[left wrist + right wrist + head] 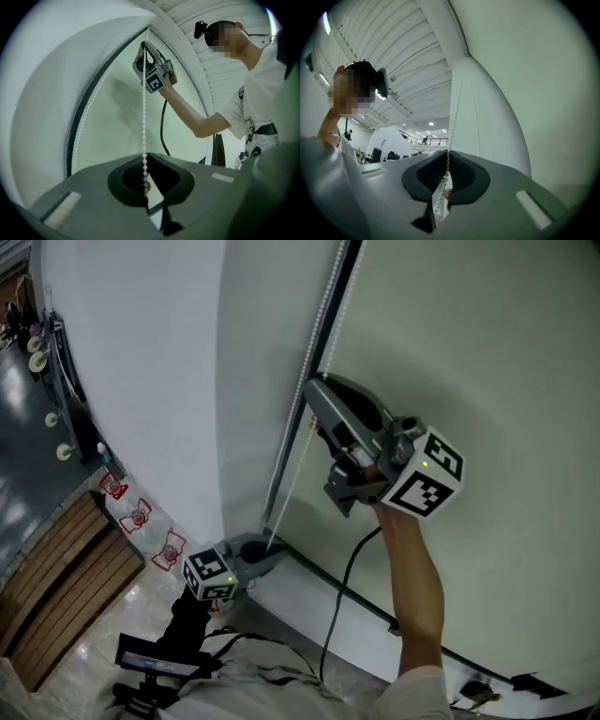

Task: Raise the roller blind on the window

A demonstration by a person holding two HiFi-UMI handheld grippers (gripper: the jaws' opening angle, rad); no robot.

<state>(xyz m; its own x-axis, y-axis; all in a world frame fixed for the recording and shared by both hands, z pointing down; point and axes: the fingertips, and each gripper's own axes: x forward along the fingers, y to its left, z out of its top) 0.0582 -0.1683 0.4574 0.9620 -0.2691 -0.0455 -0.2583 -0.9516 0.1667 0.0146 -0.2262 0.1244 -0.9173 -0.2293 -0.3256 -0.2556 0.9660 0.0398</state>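
right hand-held gripper [317, 392] clamped on bead chain [293, 474] up high; left hand-held gripper [270, 549] clamped lower, chain vertical between them.

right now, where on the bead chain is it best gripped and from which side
Take the taut, straight run of the bead chain, coming from the room side with the jaws closing across it, so the beads catch against the pads. The left gripper, low, and the right gripper, higher up, are both shut on it this way.
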